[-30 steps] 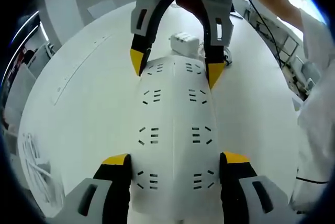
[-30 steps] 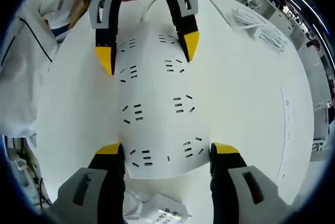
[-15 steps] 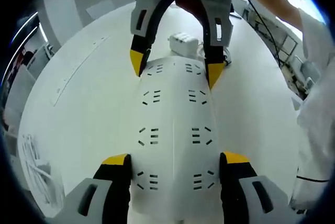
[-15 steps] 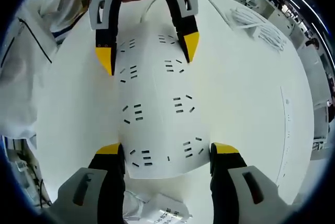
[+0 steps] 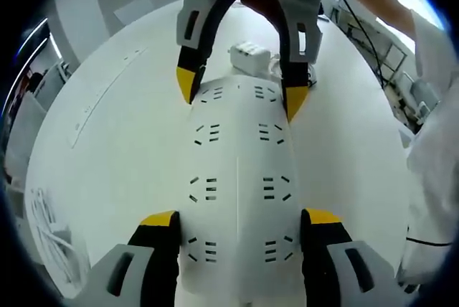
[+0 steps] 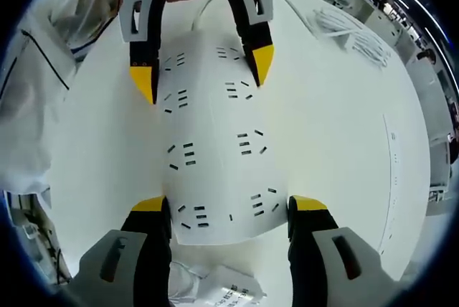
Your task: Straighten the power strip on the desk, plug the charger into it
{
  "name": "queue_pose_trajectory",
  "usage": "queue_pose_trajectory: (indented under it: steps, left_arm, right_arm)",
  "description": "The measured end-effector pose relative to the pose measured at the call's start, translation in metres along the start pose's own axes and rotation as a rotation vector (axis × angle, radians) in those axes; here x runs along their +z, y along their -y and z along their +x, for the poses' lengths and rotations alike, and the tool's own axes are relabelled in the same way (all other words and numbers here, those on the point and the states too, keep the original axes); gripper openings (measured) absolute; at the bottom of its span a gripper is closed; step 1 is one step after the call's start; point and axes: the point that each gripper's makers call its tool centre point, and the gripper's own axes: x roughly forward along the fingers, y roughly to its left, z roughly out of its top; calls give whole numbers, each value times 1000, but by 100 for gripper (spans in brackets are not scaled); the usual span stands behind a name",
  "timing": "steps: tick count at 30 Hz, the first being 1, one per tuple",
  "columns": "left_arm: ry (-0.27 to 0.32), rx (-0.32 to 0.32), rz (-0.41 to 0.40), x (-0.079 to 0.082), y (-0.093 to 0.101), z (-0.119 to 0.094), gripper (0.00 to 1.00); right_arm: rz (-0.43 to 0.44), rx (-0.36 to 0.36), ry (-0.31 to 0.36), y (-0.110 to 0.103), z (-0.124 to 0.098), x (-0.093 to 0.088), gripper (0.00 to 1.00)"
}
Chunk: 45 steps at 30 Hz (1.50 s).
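A white power strip (image 5: pixel 238 185) with several socket groups lies lengthwise on the white desk (image 5: pixel 107 171). My left gripper (image 5: pixel 240 222) clamps its near end, with the yellow-tipped jaws pressed on both long sides. My right gripper (image 5: pixel 240 92) clamps the far end the same way. In the right gripper view the strip (image 6: pixel 215 149) runs from my right gripper (image 6: pixel 229 210) up to the left gripper (image 6: pixel 202 74). The white charger (image 5: pixel 249 57) sits on the desk just behind the right gripper; in the right gripper view the charger (image 6: pixel 222 294) lies at the bottom edge.
A coil of white cable (image 6: pixel 351 31) lies on the desk at the upper right of the right gripper view; the same coil (image 5: pixel 43 224) is at the lower left of the left gripper view. A person's white sleeve (image 5: pixel 430 149) borders the desk. Office furniture stands beyond.
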Motion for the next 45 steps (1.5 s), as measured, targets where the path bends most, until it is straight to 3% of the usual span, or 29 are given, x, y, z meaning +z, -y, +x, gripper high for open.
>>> queue_pose_trajectory:
  steps: [32, 45]
  left_arm:
    - [1, -7, 15, 0, 1, -1, 70]
    - [15, -47, 96, -6, 1, -3, 70]
  right_arm:
    - [46, -15, 10, -6, -1, 1, 65]
    - [51, -14, 16, -6, -1, 0, 65]
